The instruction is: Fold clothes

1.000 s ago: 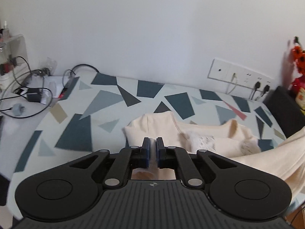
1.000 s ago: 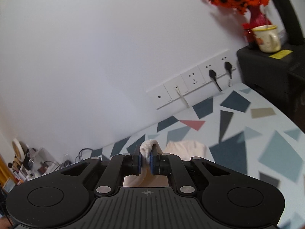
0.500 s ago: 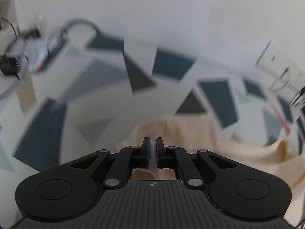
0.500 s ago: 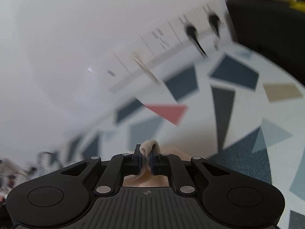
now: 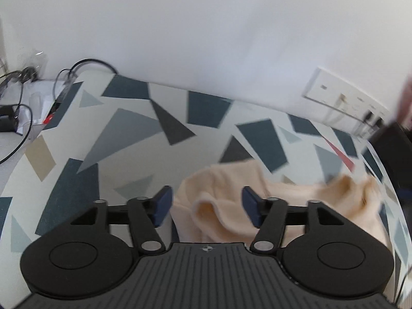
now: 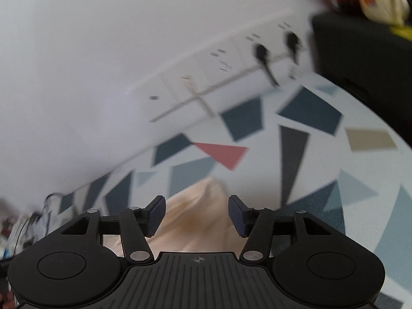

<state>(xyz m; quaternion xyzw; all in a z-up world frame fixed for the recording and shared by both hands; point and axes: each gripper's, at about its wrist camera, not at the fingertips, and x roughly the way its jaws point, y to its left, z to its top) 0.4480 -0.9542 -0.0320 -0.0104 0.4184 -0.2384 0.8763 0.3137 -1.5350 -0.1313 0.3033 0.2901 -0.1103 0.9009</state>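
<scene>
A cream garment (image 5: 221, 206) lies rumpled on the table with the geometric-patterned cloth (image 5: 123, 139). My left gripper (image 5: 206, 207) is open, its blue pads wide apart above a fold of the garment, holding nothing. In the right wrist view the same cream garment (image 6: 195, 219) lies under my right gripper (image 6: 197, 217), which is also open and empty. The fabric stretches to the right in the left wrist view, towards the table's edge.
Cables and small devices (image 5: 18, 113) clutter the table's far left. Wall sockets with plugs (image 6: 265, 54) line the wall behind. A black box (image 6: 365, 56) stands at the right, with a mug (image 6: 383, 0) on top.
Both grippers have opened and let go of the cream garment, which has dropped onto the table. Both views moved fast and are blurred.
</scene>
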